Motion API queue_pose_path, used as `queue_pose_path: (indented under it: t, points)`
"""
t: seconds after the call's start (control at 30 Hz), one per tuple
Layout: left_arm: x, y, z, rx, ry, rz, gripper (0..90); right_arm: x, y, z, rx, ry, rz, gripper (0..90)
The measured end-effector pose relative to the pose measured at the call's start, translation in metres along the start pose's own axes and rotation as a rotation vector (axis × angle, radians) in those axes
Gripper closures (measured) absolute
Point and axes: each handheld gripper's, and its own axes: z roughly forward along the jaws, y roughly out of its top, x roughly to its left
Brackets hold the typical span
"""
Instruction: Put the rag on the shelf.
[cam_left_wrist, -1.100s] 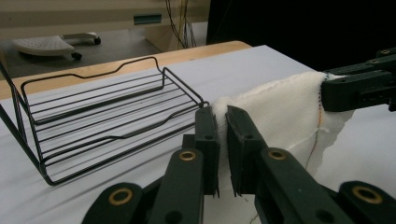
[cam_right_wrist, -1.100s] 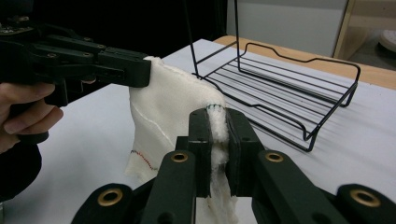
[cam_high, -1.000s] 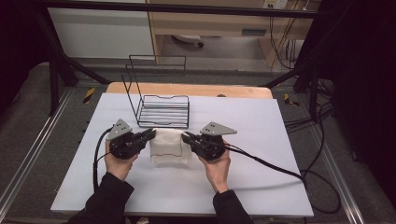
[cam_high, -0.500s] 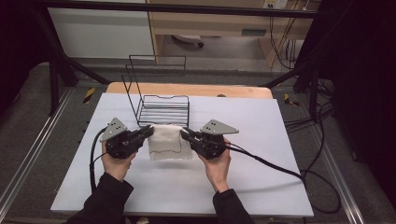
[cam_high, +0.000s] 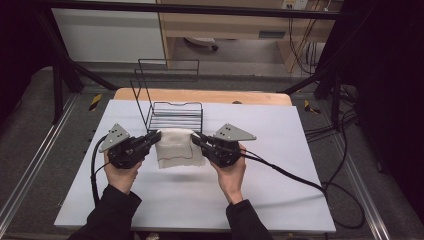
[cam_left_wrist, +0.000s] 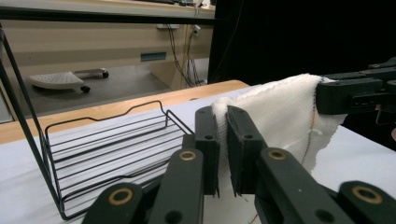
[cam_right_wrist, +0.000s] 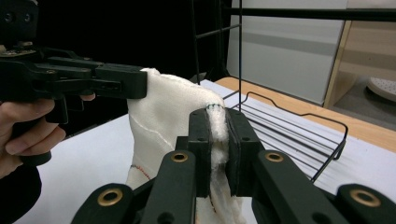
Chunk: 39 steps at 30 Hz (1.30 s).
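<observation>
The white cloth (cam_high: 176, 147) has risen off the counter (cam_high: 280, 150) towards the wire rack (cam_high: 172, 114) and now hangs stretched between the left tongs (cam_high: 154, 137), clamped on its left corner, and the right tongs (cam_high: 196, 139), clamped on its right corner.

White tabletop (cam_high: 280, 150), wooden strip along its far edge. Black wire basket (cam_high: 172, 112) standing on the far-left part, near that wooden strip, tall frame rising at its back. Black cable (cam_high: 295, 177) trailing across the right side and off the edge.
</observation>
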Motion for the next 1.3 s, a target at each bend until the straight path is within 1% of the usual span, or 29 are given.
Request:
queue_pose_path:
  t: [0.07, 0.17, 0.27, 0.47, 0.57, 0.7, 0.83, 0.9, 0.97, 1.3]
  points:
    - [0.000, 0.002, -0.001, -0.010, 0.003, 0.000, 82.9, 0.001, 0.003, 0.000, -0.008, 0.000, -0.010, 82.3]
    - [0.001, 0.006, -0.004, -0.026, 0.008, -0.002, 82.9, 0.002, 0.007, 0.001, -0.028, -0.002, -0.013, 82.3]
    - [0.000, 0.010, -0.006, -0.045, 0.012, 0.004, 83.0, 0.003, 0.012, 0.001, -0.052, -0.003, -0.016, 82.3]
    - [0.000, 0.019, -0.008, -0.078, 0.013, 0.004, 82.9, 0.005, 0.023, -0.001, -0.078, -0.005, -0.035, 82.3]
    - [-0.001, 0.023, -0.008, -0.095, 0.012, 0.005, 82.9, 0.004, 0.026, -0.001, -0.085, -0.009, -0.037, 82.3]
    - [-0.001, 0.028, -0.009, -0.109, 0.017, 0.011, 83.0, 0.005, 0.033, -0.002, -0.096, -0.014, -0.052, 82.3]
    - [0.001, 0.034, -0.010, -0.133, 0.013, -0.002, 83.0, 0.006, 0.039, -0.002, -0.108, -0.016, -0.057, 82.4]
    - [0.001, 0.038, -0.010, -0.135, 0.014, 0.003, 83.0, 0.006, 0.042, -0.002, -0.115, -0.019, -0.058, 82.4]
    - [0.002, 0.041, -0.010, -0.139, 0.013, -0.001, 83.0, 0.006, 0.045, -0.002, -0.122, -0.021, -0.061, 82.4]
    - [0.004, 0.057, -0.014, -0.186, 0.025, 0.001, 83.0, 0.010, 0.063, -0.001, -0.154, -0.032, -0.087, 82.4]
